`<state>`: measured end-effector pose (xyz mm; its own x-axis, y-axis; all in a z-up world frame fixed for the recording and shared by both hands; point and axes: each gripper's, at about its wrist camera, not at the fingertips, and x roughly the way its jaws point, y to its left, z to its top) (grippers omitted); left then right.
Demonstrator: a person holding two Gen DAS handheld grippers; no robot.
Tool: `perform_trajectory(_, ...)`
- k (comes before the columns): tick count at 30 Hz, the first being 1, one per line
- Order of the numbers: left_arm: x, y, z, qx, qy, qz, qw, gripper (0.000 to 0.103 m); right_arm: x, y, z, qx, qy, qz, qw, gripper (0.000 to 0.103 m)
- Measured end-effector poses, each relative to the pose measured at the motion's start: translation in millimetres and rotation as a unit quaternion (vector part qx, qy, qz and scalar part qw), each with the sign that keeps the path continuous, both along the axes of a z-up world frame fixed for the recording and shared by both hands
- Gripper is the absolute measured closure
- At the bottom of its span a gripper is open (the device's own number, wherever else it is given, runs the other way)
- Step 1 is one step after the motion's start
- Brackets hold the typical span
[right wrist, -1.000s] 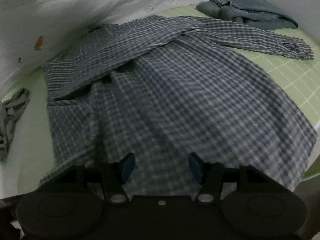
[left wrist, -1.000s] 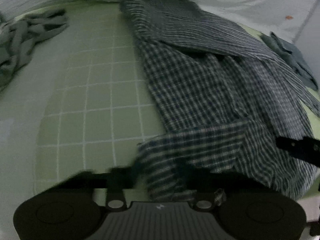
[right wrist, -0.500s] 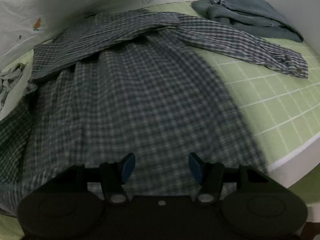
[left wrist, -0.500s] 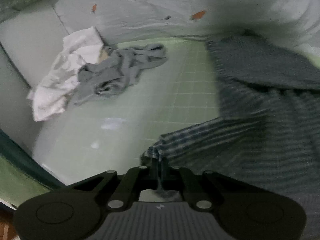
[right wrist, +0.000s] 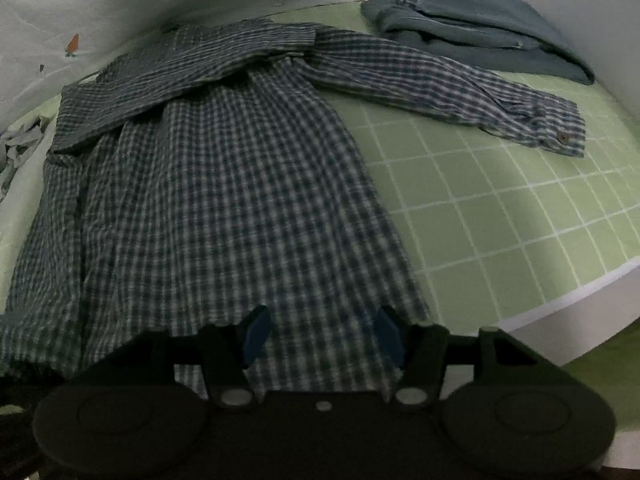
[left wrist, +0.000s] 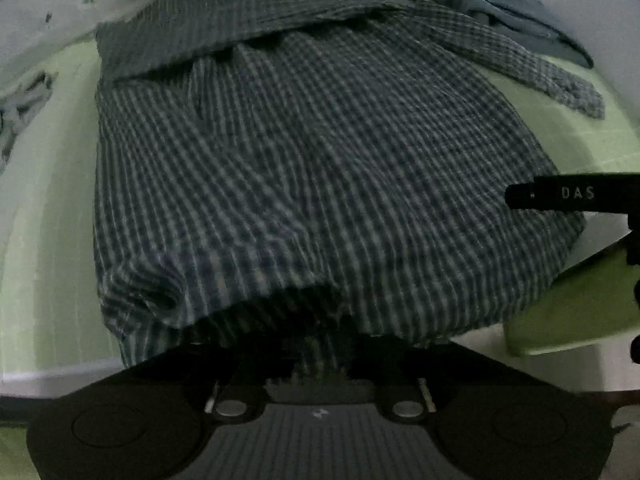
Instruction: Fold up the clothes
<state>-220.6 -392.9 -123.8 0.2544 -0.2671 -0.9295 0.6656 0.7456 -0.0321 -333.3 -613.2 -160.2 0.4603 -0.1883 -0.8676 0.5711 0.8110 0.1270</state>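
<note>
I am clamping my left tongs [left wrist: 316, 364] on the plaid shirt's [right wrist: 208, 184] hem, carrying its side across the bed [right wrist: 500, 208]; my right tongs [right wrist: 320, 332] are hovering apart, ready to steady it.

Right gripper [right wrist: 320, 330], jaws apart, over checked shirt [right wrist: 224, 200].
</note>
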Motion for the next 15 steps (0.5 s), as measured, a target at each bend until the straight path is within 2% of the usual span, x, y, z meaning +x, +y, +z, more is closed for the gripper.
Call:
perform_trajectory(2,10,13,6,-0.022,0.009,0.020,0.9995,0.057,0,-2,-1,0.005,-0.001,-0.008,1.000,0.041)
perform_trajectory(4,23,29,16,-0.050,0.013,0.046,0.9976,0.050,3,-3,-1,0.009,-0.003,-0.017,1.000,0.040)
perform_trajectory(8,50,60,35,-0.105,0.022,0.099,0.9893,0.049,10,0,0,0.011,-0.012,-0.036,0.999,0.036)
perform_trajectory(12,77,91,53,-0.157,0.030,0.150,0.9758,0.049,22,11,2,0.010,-0.019,-0.054,0.998,0.032)
perform_trajectory(15,98,104,46,-0.156,0.039,0.174,0.9715,0.049,25,23,6,0.001,-0.016,-0.066,0.998,0.029)
